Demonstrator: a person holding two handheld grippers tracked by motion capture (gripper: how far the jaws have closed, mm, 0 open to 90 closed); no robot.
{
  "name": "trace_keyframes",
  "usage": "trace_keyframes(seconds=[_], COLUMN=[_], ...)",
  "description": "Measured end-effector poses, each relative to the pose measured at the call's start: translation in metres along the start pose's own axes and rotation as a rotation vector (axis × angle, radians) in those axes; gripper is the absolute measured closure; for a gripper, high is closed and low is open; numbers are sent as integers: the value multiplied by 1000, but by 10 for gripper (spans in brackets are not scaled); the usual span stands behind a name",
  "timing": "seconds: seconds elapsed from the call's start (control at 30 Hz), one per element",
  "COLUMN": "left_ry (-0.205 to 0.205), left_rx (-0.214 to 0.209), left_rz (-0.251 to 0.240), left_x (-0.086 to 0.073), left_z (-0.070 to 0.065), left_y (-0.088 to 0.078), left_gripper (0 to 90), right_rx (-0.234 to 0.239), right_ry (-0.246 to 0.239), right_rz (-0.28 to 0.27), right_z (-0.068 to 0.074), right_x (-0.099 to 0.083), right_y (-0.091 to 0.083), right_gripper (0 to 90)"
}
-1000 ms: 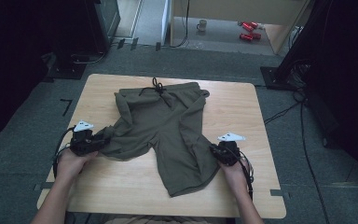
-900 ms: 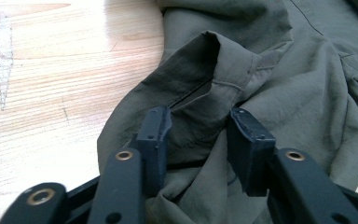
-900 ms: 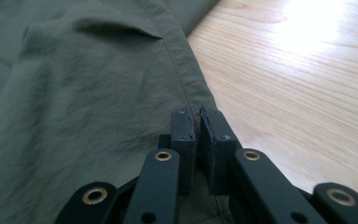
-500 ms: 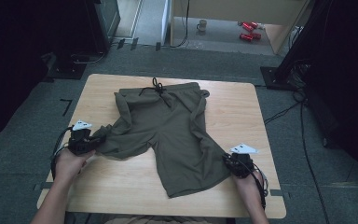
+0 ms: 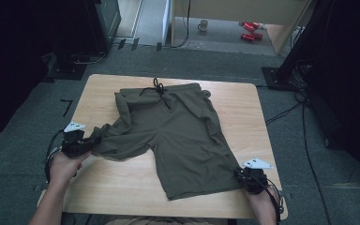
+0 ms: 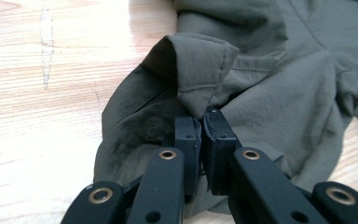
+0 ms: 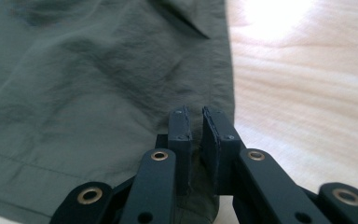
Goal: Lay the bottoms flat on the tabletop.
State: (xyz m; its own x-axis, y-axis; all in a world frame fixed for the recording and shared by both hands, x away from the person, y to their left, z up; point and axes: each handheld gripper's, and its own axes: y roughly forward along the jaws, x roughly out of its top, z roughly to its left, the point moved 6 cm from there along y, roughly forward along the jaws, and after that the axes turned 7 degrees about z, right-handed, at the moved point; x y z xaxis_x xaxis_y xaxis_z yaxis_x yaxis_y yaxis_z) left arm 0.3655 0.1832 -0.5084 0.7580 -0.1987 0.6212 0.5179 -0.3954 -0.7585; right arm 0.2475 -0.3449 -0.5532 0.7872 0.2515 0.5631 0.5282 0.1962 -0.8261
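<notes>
shorts (image 5: 178, 136): olive pair lying flat on the table (image 5: 243, 101), waistband at the far side
left gripper (image 6: 200, 122): just closed, pinching the bunched leg hem, looks set to pull that leg straight
right gripper (image 7: 194, 123): nearly closed on the other leg's hem corner, keeping that side stretched out

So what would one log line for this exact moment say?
item: olive shorts spread on wooden table | left tool: shut on bunched leg hem | right tool: shut on other leg's hem corner | stage: spreading flat
</notes>
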Motion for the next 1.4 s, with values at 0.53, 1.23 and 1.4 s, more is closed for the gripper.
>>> trace_keyframes(seconds=[0.53, 1.23, 1.4], left_ry=[0, 174, 228], left_rx=[11, -60, -60], left_rz=[-26, -36, 16], left_x=[-6, 56, 51], left_z=[-2, -2, -6], left_y=[-15, -4, 11], left_gripper=[851, 443, 404], right_rx=[85, 128, 137], right_ry=[-35, -66, -73], right_rz=[-61, -113, -137], right_z=[19, 27, 31], right_x=[11, 70, 78], right_y=[-4, 28, 30], right_gripper=[685, 653, 646])
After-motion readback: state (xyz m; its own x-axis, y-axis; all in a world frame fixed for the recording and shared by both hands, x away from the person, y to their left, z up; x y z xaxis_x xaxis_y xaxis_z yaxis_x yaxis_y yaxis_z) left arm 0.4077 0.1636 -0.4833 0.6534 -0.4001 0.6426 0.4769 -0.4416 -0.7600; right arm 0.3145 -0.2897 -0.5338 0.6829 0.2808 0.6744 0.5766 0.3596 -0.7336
